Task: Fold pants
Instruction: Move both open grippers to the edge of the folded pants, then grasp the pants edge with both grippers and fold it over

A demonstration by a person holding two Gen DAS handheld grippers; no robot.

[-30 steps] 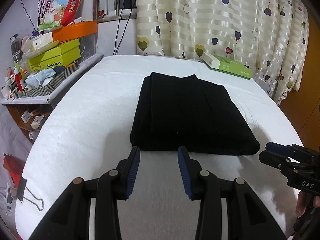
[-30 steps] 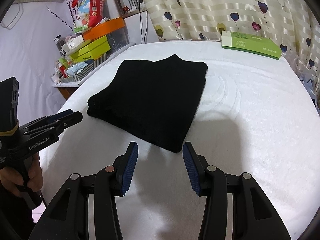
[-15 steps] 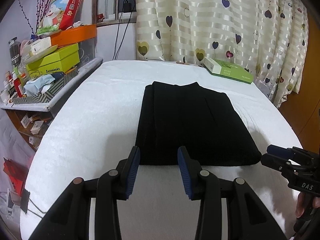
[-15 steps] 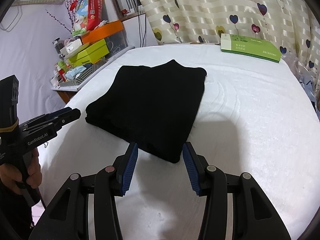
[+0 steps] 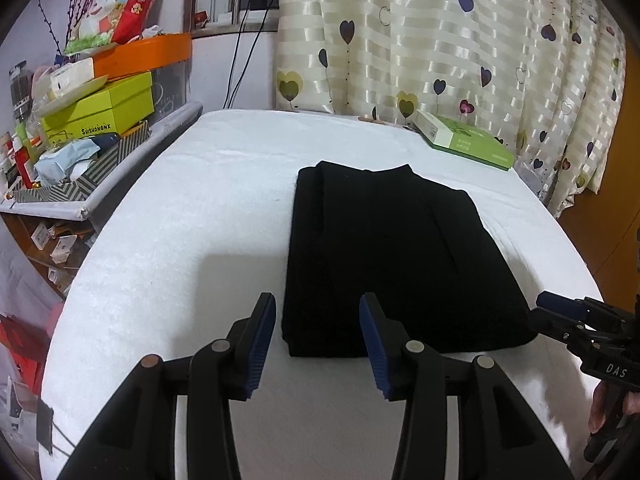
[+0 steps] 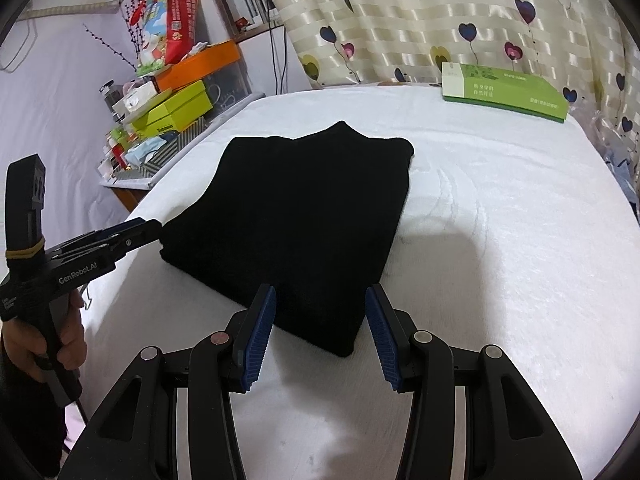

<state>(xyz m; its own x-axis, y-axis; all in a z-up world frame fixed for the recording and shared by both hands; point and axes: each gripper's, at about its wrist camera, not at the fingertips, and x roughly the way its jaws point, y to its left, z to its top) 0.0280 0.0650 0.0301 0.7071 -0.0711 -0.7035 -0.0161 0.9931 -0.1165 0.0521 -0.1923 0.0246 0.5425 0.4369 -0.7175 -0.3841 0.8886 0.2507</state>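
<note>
Pants (image 5: 392, 260) lie folded flat on the white bed (image 5: 192, 216), long axis running away from us. Our left gripper (image 5: 318, 336) brackets the near left corner, our right gripper (image 6: 320, 320) the near right; both gape open, holding nothing.

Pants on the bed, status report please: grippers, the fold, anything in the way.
Left gripper open, at near left corner. Right gripper open, at near right corner. Black pants folded into a flat stack on white bed. Green box far back, clear of the work.
</note>
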